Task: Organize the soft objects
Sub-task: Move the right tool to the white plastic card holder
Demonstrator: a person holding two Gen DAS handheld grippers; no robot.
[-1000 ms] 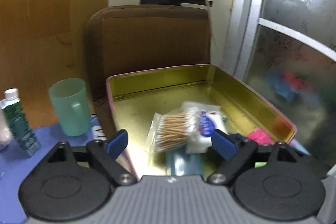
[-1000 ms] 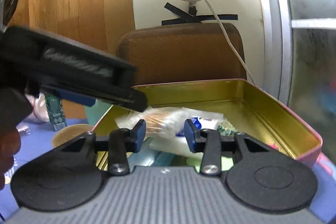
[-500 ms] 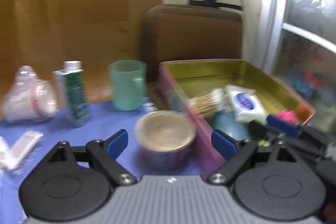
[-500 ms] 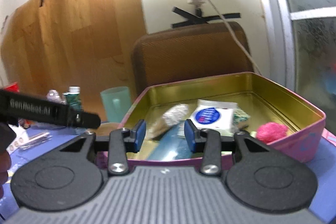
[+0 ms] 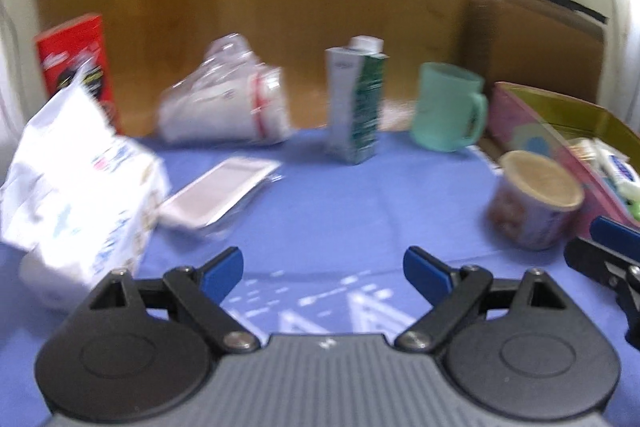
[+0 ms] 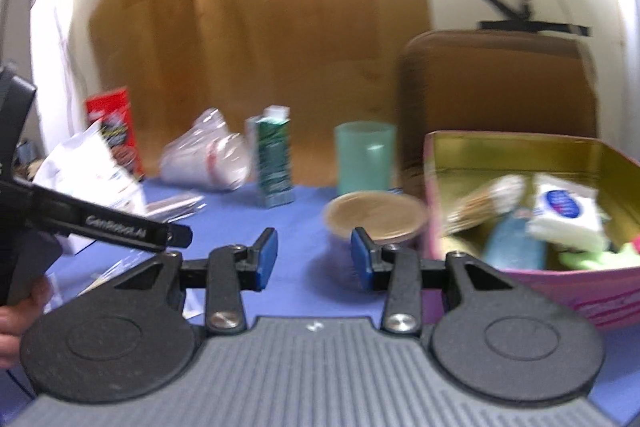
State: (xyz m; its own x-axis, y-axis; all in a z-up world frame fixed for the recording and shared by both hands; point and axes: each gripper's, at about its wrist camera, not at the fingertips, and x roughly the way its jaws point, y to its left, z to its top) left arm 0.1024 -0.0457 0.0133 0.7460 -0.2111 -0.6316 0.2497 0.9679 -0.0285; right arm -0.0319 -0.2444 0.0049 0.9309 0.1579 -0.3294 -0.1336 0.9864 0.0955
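Several soft items were already gathered in the tin (image 6: 520, 147), right of the right gripper (image 6: 314, 259). A white soft pack (image 5: 76, 187) remained left of the left gripper (image 5: 323, 269). Both sets of tongs were seen released, empty.

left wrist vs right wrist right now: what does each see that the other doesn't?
Left wrist only: the mug's handle and the flat clear packet in full.

Right wrist only: the tin's inside, with the white tissue pack and cotton swabs, plus the left gripper's body.

Both: blue tablecloth, green carton, green mug, paper tub, pink tin, red box, and open, empty jaws.
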